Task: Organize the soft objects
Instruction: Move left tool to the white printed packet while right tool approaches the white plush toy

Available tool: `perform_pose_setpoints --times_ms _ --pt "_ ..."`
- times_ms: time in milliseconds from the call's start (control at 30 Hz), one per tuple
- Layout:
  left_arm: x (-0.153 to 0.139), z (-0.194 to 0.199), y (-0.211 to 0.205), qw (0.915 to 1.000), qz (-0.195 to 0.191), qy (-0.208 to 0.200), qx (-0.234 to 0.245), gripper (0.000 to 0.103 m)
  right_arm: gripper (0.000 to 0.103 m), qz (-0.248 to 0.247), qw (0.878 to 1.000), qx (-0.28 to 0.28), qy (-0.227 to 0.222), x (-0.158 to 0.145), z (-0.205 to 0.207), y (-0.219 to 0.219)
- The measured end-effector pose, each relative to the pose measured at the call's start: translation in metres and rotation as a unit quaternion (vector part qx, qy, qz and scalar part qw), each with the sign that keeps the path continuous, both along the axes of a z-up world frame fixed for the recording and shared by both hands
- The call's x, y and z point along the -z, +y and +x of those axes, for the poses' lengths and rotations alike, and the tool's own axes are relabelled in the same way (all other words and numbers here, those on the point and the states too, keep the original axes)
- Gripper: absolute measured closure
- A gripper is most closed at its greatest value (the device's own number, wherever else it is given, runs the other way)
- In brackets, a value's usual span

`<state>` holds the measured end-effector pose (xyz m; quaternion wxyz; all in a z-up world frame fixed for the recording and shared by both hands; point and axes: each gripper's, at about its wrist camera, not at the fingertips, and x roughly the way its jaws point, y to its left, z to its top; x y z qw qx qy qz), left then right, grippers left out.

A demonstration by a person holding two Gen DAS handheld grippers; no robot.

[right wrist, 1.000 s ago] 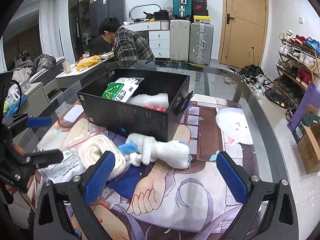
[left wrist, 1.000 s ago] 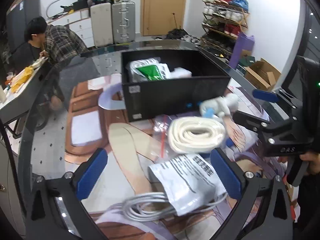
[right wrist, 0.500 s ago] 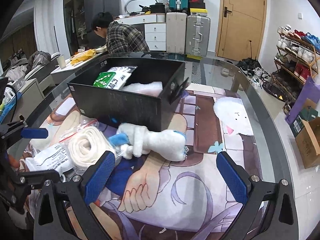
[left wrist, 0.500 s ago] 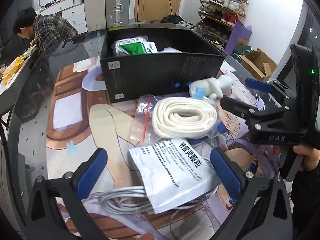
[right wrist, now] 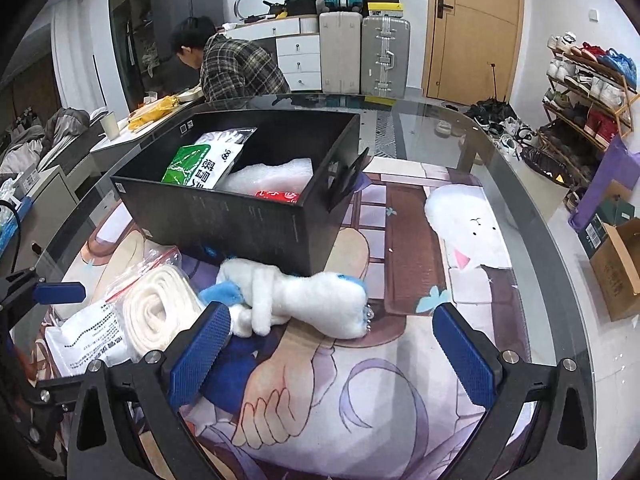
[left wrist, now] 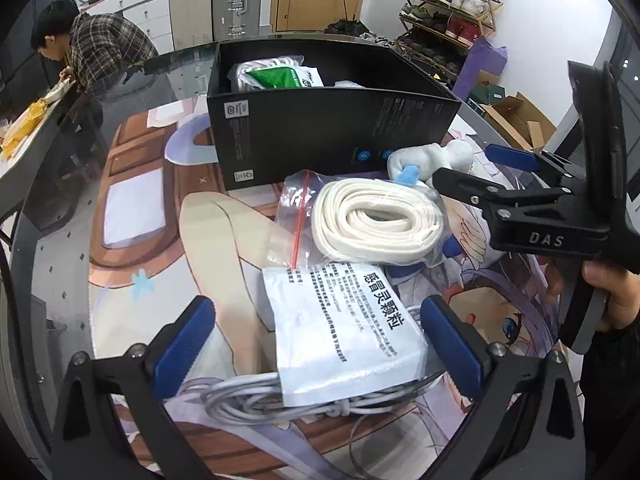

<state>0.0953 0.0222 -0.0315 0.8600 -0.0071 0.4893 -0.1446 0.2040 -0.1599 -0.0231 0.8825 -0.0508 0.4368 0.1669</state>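
Note:
A black box (left wrist: 332, 136) (right wrist: 240, 220) on the table holds a green-and-white packet (right wrist: 200, 162), bubble wrap and a red packet. In front of it lie a white plush toy with blue parts (right wrist: 296, 300) (left wrist: 428, 160), a bagged coil of white strap (left wrist: 376, 220) (right wrist: 154, 308), a white printed pouch (left wrist: 344, 328) and a coil of grey cable (left wrist: 256, 400). My left gripper (left wrist: 316, 344) is open, low over the pouch, which lies between its fingers. My right gripper (right wrist: 332, 356) is open just short of the plush toy; it shows in the left wrist view (left wrist: 480, 172).
The glass table (right wrist: 532, 240) carries an anime-print mat (right wrist: 400, 400). A person in a plaid shirt (right wrist: 236, 68) bends at a side desk behind. Suitcases (right wrist: 364, 56), a shoe rack (right wrist: 588, 92) and cardboard boxes (right wrist: 616, 264) stand around the room.
Both grippers have moved forward and down: the left closer over the white pouch, the right closer to the plush toy. Both stay open.

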Motion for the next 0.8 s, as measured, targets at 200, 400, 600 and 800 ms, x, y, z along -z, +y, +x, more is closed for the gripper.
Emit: perform_pose_setpoints --times_ms 200,400,600,800 --pt "0.003 -0.003 0.004 0.9999 -0.008 0.002 0.007 0.013 0.0 -0.004 1.0 -0.002 0.021 0.007 0.014 0.007" --pt "0.0 -0.005 0.005 0.9997 -0.015 -0.003 0.018 0.024 0.0 -0.007 0.999 -0.02 0.027 0.01 0.018 0.017" --pt "-0.003 -0.004 0.002 0.9996 -0.017 -0.005 0.022 0.036 0.0 -0.002 0.999 -0.031 0.033 0.011 0.021 0.021" --pt "-0.004 -0.003 0.002 0.9995 -0.018 -0.005 0.025 0.038 0.001 0.007 0.999 -0.034 0.034 0.01 0.023 0.023"
